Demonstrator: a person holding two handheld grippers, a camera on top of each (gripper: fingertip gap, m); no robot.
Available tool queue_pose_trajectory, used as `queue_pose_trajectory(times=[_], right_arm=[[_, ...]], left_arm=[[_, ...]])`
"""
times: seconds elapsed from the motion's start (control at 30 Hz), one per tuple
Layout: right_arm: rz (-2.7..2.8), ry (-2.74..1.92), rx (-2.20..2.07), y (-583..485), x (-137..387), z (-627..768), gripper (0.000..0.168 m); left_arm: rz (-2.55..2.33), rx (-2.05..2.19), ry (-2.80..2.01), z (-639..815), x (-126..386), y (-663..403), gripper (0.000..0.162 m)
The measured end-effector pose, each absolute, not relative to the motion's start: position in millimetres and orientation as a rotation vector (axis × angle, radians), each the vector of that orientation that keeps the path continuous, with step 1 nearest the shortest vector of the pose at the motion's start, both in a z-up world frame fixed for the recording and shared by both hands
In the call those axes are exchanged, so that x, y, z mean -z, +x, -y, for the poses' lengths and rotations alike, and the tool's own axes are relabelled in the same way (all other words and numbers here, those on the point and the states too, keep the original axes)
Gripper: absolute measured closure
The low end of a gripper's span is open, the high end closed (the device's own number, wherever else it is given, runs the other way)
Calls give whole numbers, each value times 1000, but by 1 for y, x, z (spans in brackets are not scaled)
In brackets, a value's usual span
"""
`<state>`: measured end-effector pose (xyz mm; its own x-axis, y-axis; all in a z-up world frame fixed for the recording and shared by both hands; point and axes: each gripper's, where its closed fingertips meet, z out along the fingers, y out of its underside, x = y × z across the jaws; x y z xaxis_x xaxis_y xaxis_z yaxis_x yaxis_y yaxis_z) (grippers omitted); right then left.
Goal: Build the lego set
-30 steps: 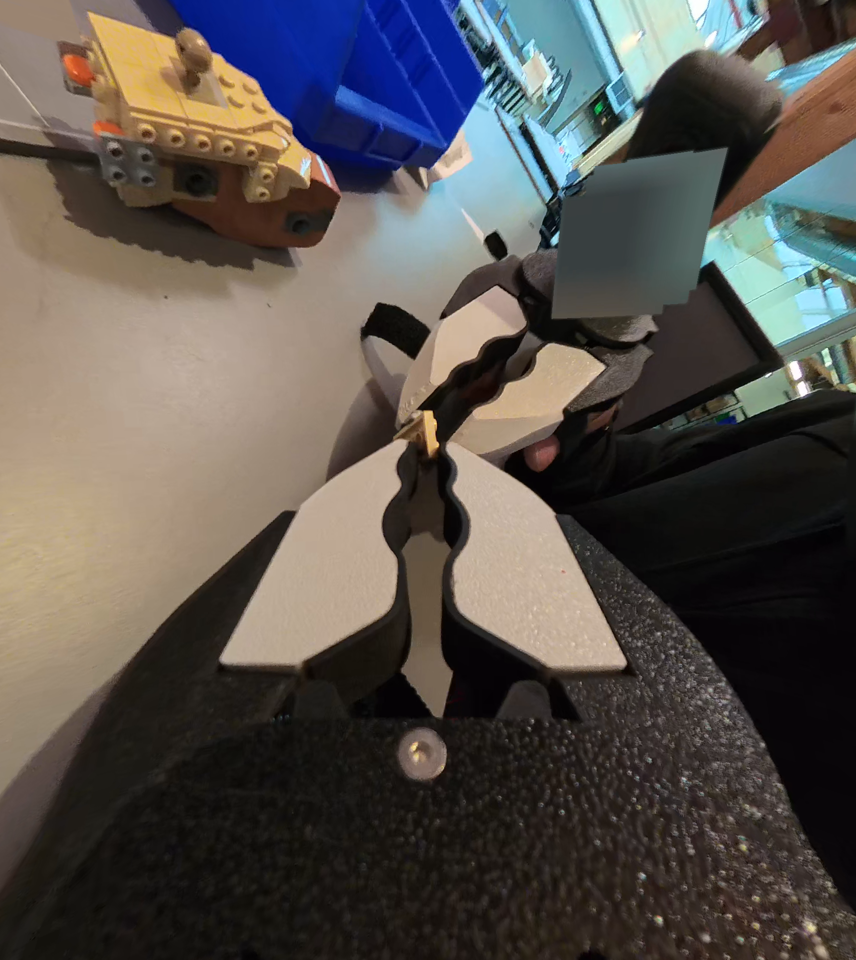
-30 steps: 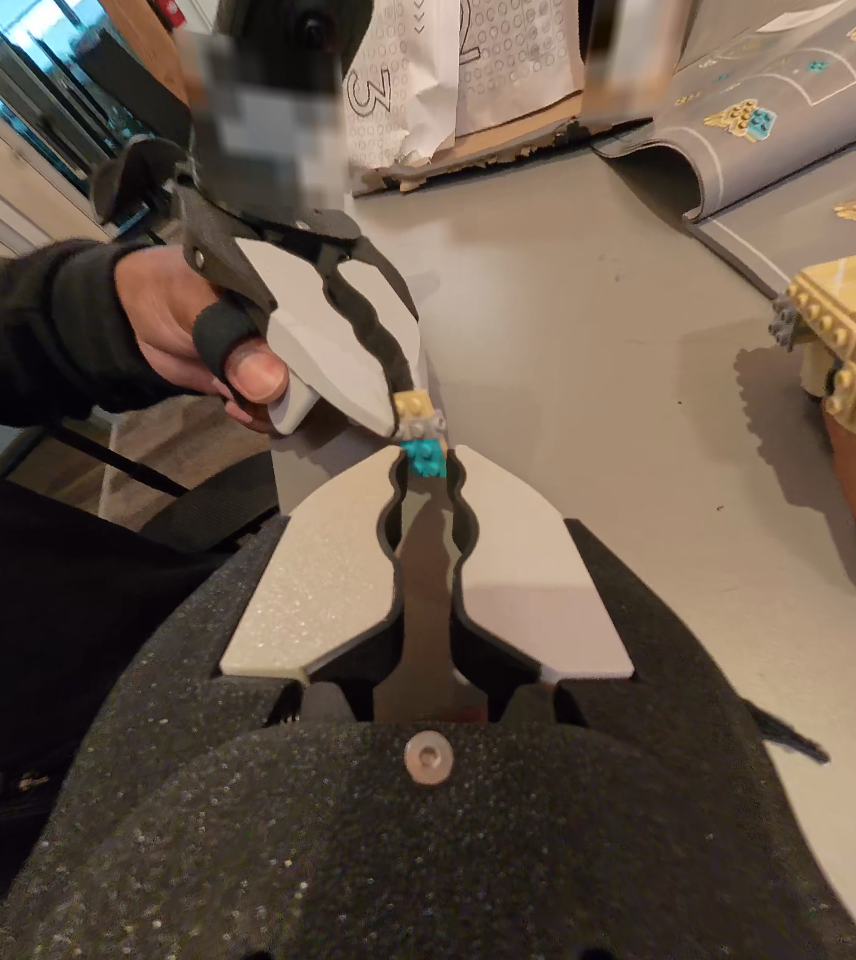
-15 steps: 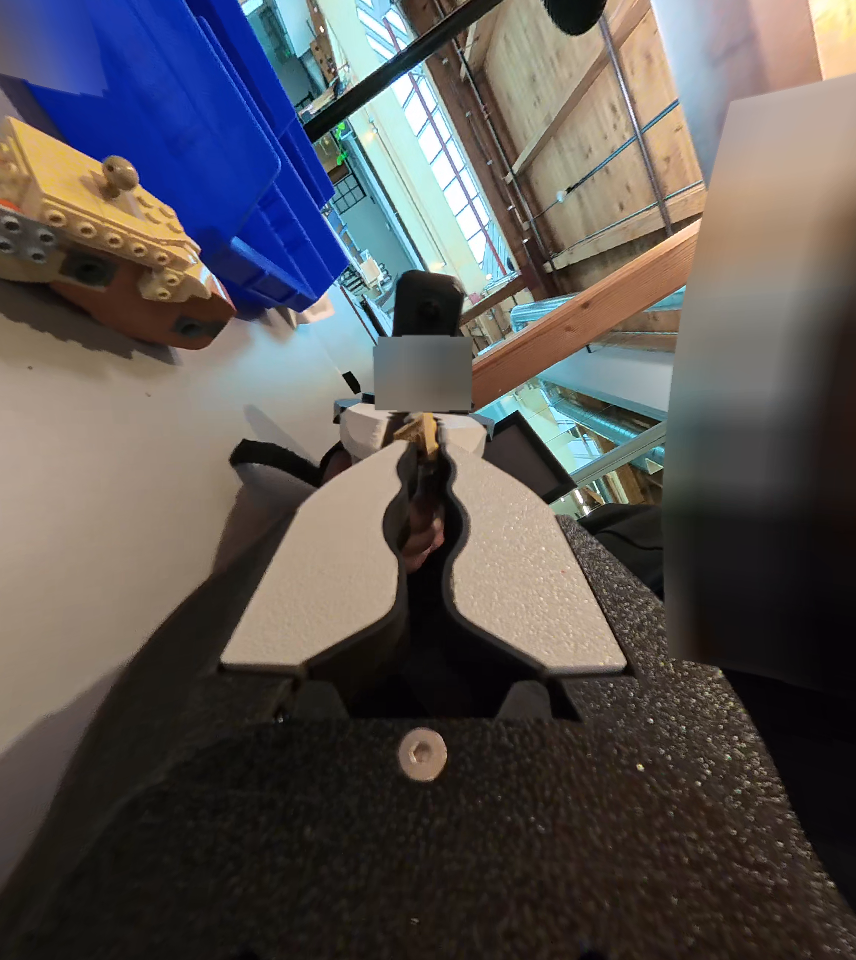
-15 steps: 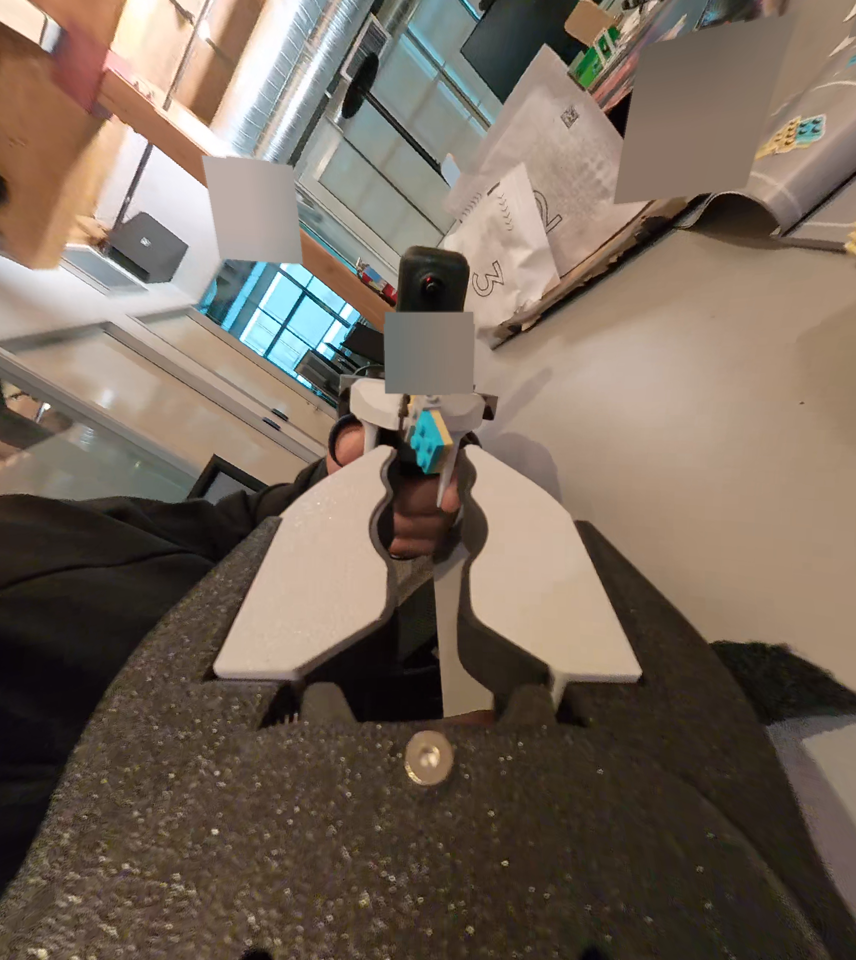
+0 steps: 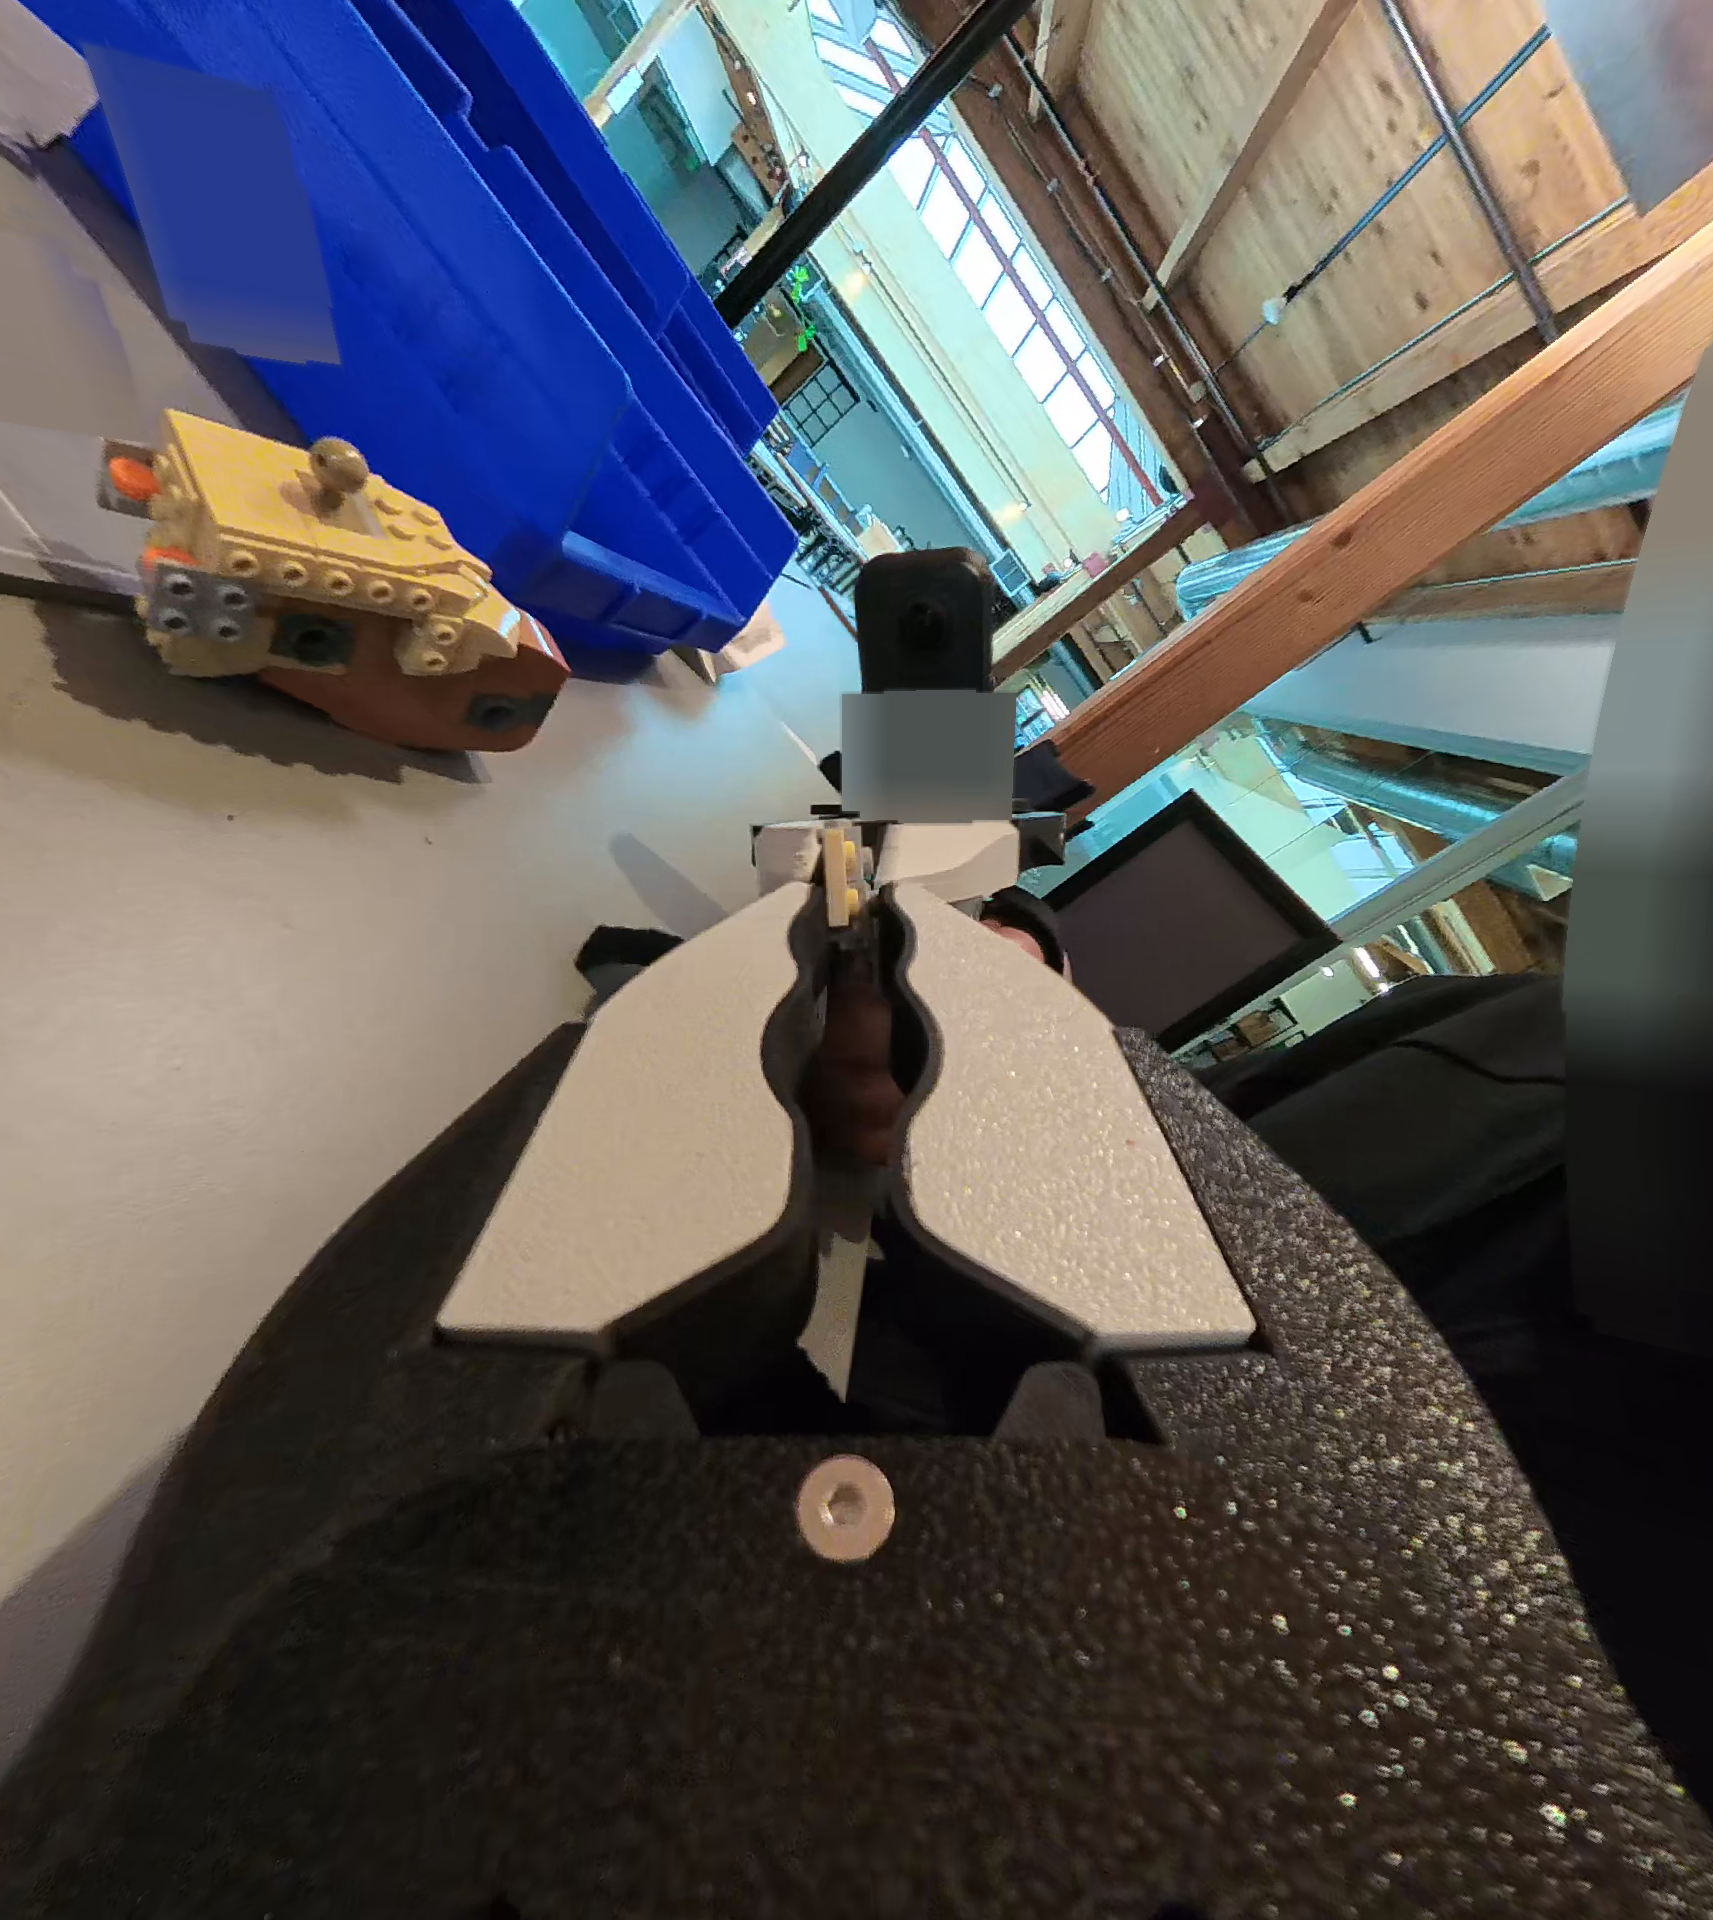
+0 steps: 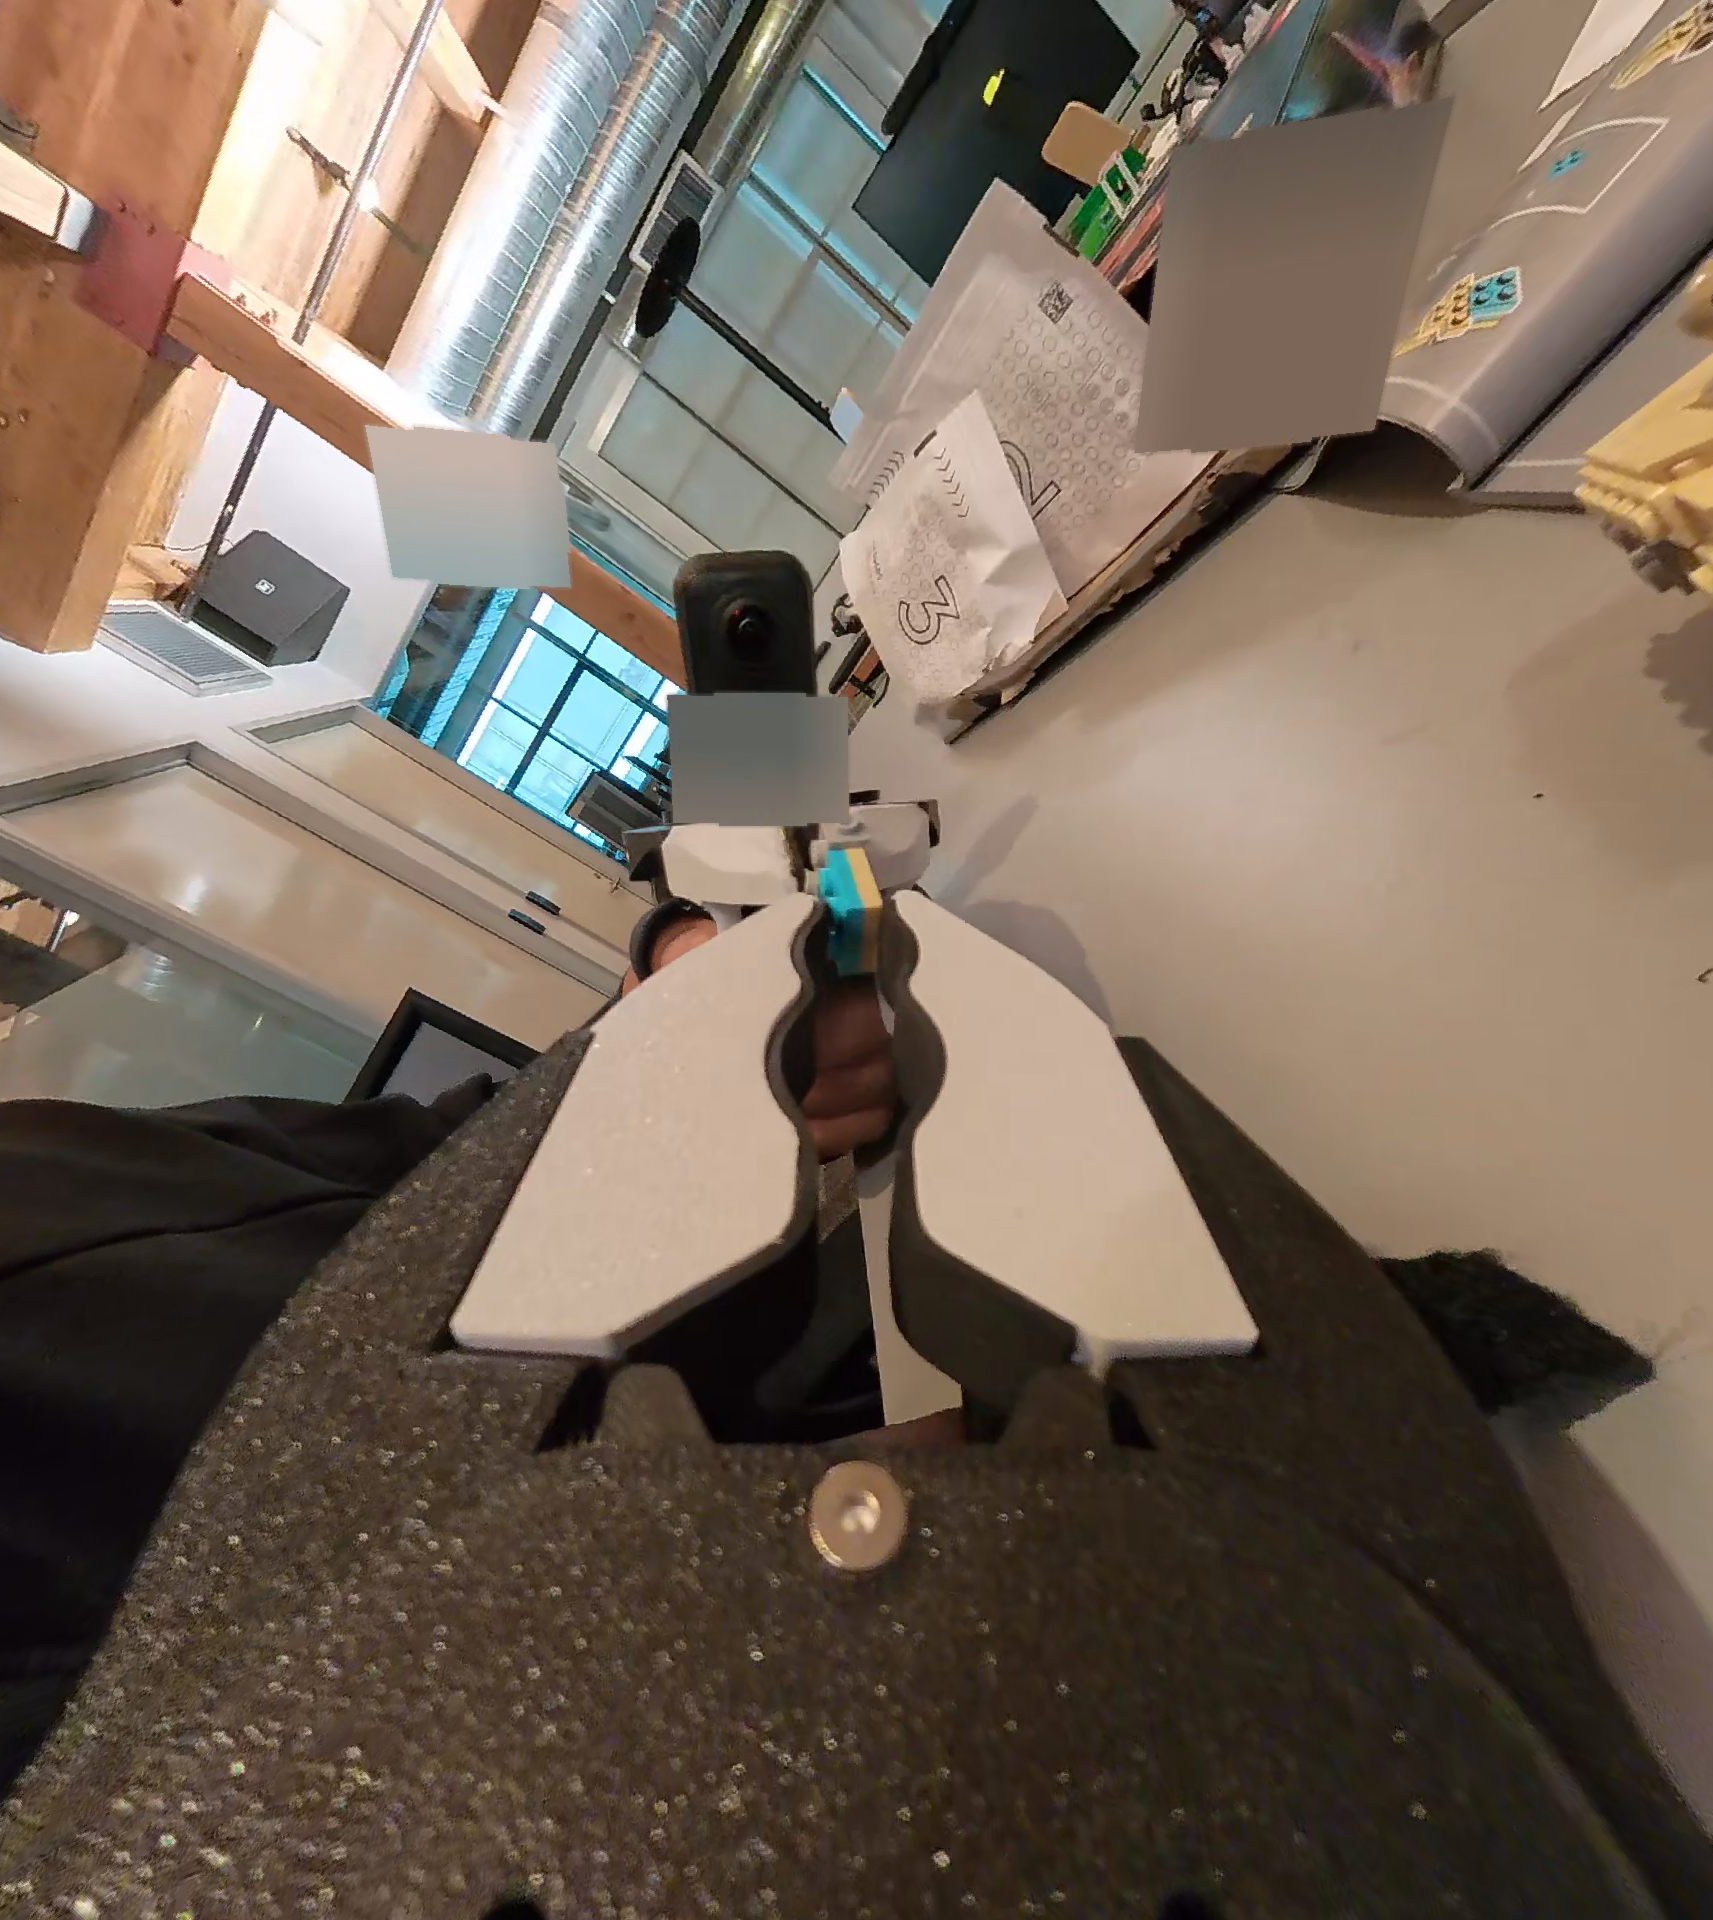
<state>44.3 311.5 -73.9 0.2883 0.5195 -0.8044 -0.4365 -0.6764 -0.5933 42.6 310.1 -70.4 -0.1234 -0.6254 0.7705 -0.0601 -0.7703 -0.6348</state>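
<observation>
My left gripper [image 5: 847,902] is shut on a small tan plate [image 5: 839,878] at its fingertips. My right gripper [image 6: 854,930] is shut on a small teal brick with a tan layer [image 6: 850,912]. The two grippers meet tip to tip above the grey table [image 5: 156,987], and the small pieces sit pressed together between them. The right gripper's fingers [image 5: 945,852] show head-on in the left wrist view, and the left gripper's fingers [image 6: 727,857] in the right wrist view. The tan and brown lego model [image 5: 332,592] rests on the table, also seen in the right wrist view [image 6: 1704,499].
Blue bins [image 5: 478,312] stand behind the model. An open instruction booklet [image 6: 1610,260] and numbered paper bags [image 6: 945,561] lie at the table's far side. A person's dark sleeve [image 6: 104,1247] is beside the grippers. Left and right tips are no more than a few centimetres apart.
Both grippers have swung from an angled meeting to facing each other head-on, and both views have tilted up from the table. The small pieces stay gripped between the tips.
</observation>
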Motion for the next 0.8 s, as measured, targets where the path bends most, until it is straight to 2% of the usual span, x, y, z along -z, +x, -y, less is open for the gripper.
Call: queue_pose_trajectory(times=[0.4, 0.8], right_arm=[[0, -1773, -1536, 45, 78, -313, 159], [-20, -1743, -1584, 47, 75, -313, 160]], left_arm=[[-843, 1724, -1741, -313, 75, 45, 154], [-829, 1813, -1726, -311, 71, 46, 154]])
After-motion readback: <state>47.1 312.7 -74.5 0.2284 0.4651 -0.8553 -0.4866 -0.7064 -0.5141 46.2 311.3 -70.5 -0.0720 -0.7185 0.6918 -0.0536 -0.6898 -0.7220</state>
